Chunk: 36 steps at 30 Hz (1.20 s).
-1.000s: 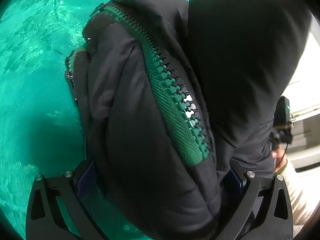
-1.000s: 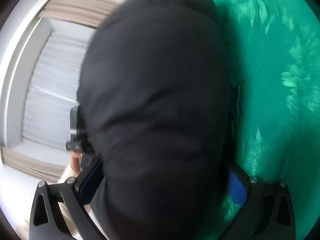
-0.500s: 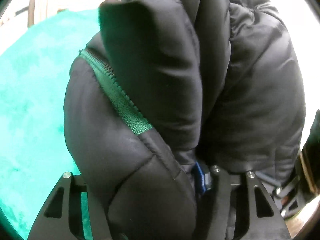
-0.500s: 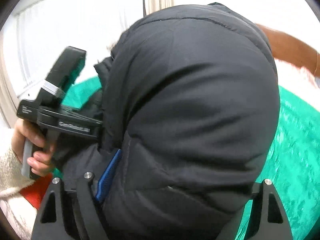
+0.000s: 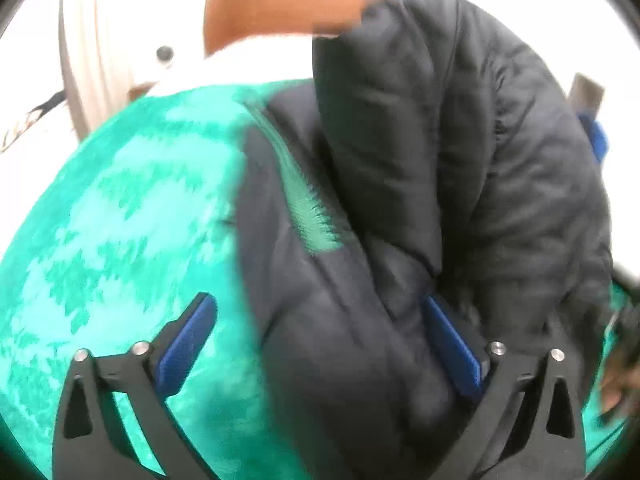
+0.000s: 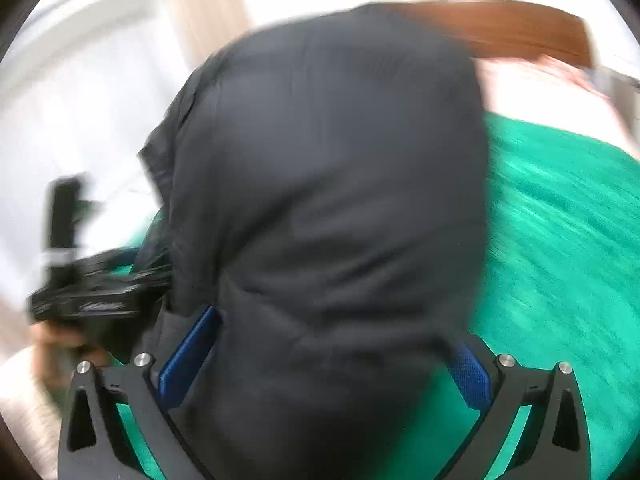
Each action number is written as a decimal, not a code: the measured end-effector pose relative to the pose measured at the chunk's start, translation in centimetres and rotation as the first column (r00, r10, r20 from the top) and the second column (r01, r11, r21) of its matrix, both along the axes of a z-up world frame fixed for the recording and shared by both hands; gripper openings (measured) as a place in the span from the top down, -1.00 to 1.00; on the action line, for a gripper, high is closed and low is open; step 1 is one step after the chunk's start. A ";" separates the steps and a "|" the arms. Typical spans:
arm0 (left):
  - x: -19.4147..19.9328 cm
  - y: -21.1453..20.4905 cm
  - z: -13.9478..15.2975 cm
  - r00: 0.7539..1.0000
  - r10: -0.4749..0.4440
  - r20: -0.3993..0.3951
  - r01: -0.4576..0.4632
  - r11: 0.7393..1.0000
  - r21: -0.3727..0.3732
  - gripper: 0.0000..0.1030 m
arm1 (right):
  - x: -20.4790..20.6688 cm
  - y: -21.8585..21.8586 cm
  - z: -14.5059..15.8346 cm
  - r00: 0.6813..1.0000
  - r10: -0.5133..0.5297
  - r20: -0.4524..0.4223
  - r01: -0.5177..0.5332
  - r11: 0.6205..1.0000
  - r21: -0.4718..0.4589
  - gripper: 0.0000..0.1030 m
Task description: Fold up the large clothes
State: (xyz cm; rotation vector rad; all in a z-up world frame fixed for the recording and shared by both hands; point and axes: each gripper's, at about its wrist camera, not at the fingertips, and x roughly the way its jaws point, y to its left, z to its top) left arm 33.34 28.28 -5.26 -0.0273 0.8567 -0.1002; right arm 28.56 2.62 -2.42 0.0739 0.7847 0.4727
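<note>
Left wrist view: my left gripper (image 5: 320,320) has its fingers (image 5: 186,342) spreading wide again after half a second ago pinching the black puffer jacket (image 5: 420,184); a fold still sits between them, the left pad clear of it. The jacket fills the centre and right of the frame over the green bedspread (image 5: 112,232), more of which now shows. In the right wrist view, the right gripper (image 6: 326,354) likewise opens, jacket bulk between its fingers.

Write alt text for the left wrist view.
A bulky black padded jacket with a green zipper fills the frame, bunched between the opening jaws of the left gripper. It lies on a teal cloth; a brown headboard shows behind. The picture is motion-blurred.
</note>
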 end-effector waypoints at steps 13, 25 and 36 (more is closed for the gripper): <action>-15.8 -2.5 2.8 0.946 0.072 0.317 -0.129 0.978 0.161 -0.99 | -14.9 -4.9 3.2 0.892 -0.214 0.398 0.251 0.967 -0.043 -1.00; -22.5 -5.7 7.0 0.888 0.179 0.424 -0.240 0.966 0.095 -1.00 | -22.4 -4.9 5.4 0.909 -0.231 0.346 0.270 0.961 -0.068 -0.99; -26.2 -6.9 8.4 0.942 0.150 0.299 -0.177 0.982 0.064 -1.00 | -26.8 -2.5 5.8 0.950 -0.180 0.256 0.220 0.966 -0.133 -0.99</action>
